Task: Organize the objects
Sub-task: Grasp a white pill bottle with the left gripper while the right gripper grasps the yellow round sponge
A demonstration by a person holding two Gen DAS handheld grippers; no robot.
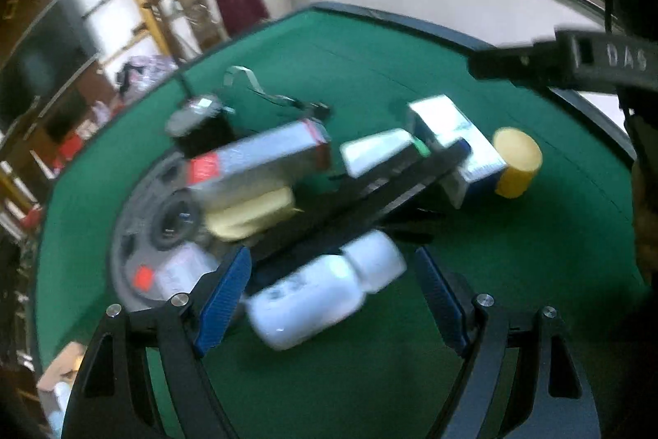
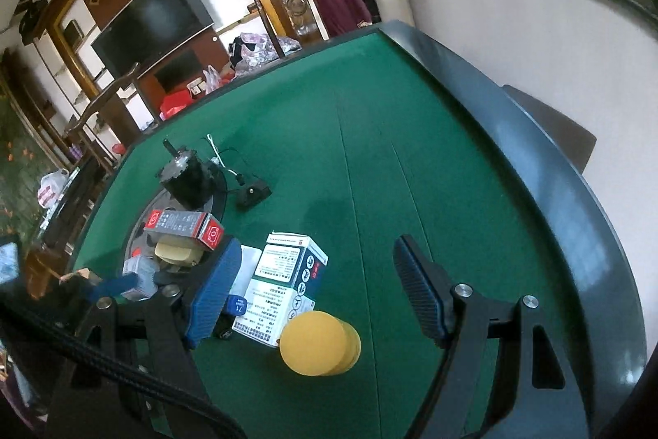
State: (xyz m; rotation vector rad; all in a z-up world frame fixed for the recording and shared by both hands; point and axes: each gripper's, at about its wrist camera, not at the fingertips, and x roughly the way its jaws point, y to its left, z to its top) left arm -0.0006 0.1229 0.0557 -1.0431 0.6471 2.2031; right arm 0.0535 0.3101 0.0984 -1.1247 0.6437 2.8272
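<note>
1. Currently, in the left wrist view, the left gripper (image 1: 333, 299) is hovering over the green table (image 1: 514, 254) with its jaws spread and pinching nothing. A white bottle (image 1: 325, 295) is lying on its side between the blue pads, apparently untouched, though blur is making contact hard to judge. Behind it, a red-ended box (image 1: 259, 159) and a yellowish block (image 1: 251, 217) are resting on a round grey tray (image 1: 135, 254).

2. In the right wrist view, the right gripper (image 2: 316, 295) is hanging with jaws spread and empty above a yellow cylinder (image 2: 318, 342), which is standing just beside a white-and-blue box (image 2: 283, 282).

3. Judging by this, sorting is only partly done: several items are still lying loose on the felt.
</note>
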